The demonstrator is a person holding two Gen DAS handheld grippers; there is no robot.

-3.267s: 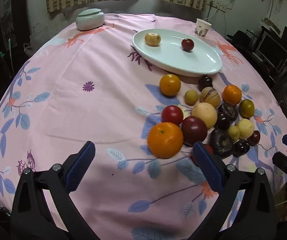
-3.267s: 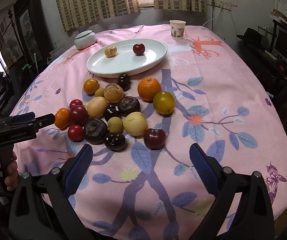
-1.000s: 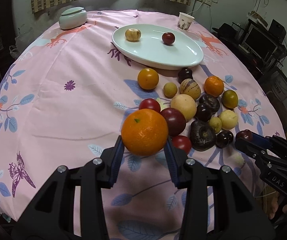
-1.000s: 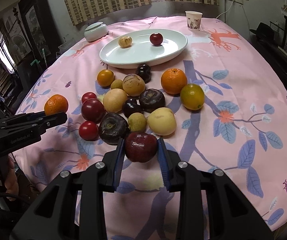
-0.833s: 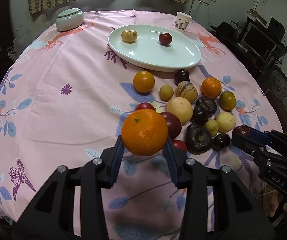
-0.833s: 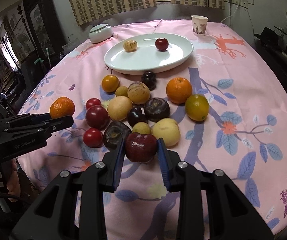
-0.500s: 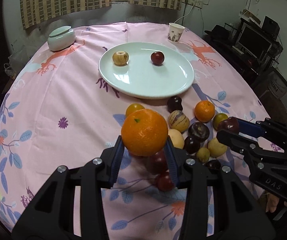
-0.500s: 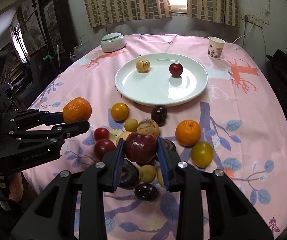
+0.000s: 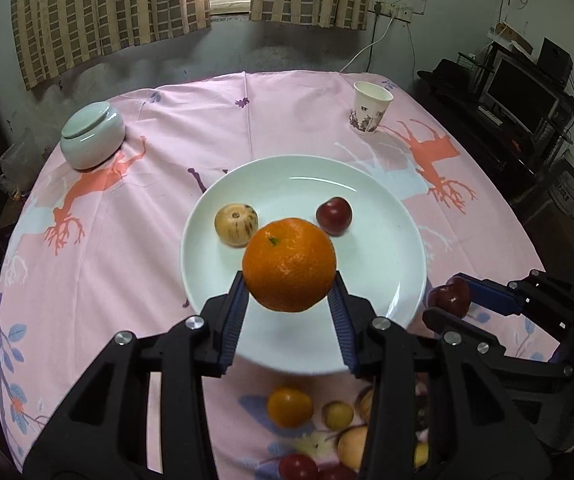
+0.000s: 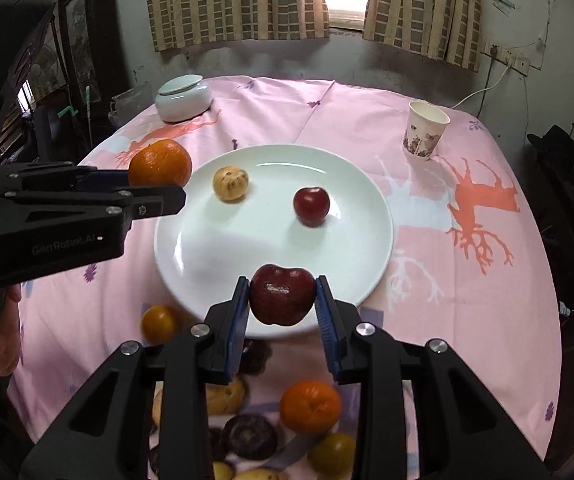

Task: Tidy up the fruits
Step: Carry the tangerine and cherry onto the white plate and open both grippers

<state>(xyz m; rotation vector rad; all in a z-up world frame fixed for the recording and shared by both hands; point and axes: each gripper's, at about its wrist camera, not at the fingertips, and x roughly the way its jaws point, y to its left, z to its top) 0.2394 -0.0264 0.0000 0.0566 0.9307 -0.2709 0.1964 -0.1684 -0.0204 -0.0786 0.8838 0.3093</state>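
My left gripper [image 9: 289, 298] is shut on a large orange [image 9: 289, 265] and hangs over the near half of the white plate [image 9: 391, 240]. On that plate lie a tan striped fruit [image 9: 236, 225] and a small red fruit [image 9: 333, 216]. My right gripper [image 10: 282, 300] is shut on a dark red apple [image 10: 282, 294] above the plate's near rim [image 10: 175, 272]. In the right wrist view the left gripper [image 10: 167, 190] with the orange [image 10: 160, 163] shows at the left. The right gripper [image 9: 445, 304] with its apple [image 9: 449, 298] shows at the right of the left wrist view.
Several loose fruits [image 10: 310, 405] lie on the pink cloth [image 10: 467, 280] in front of the plate. A paper cup [image 10: 426, 129] stands at the back right and a lidded pale green jar [image 10: 183, 97] at the back left. A hand [image 10: 3, 344] grips the left handle.
Both grippers rose and moved away from the fruit pile toward the plate, carrying the orange and the apple. They now hang over the plate's near part.
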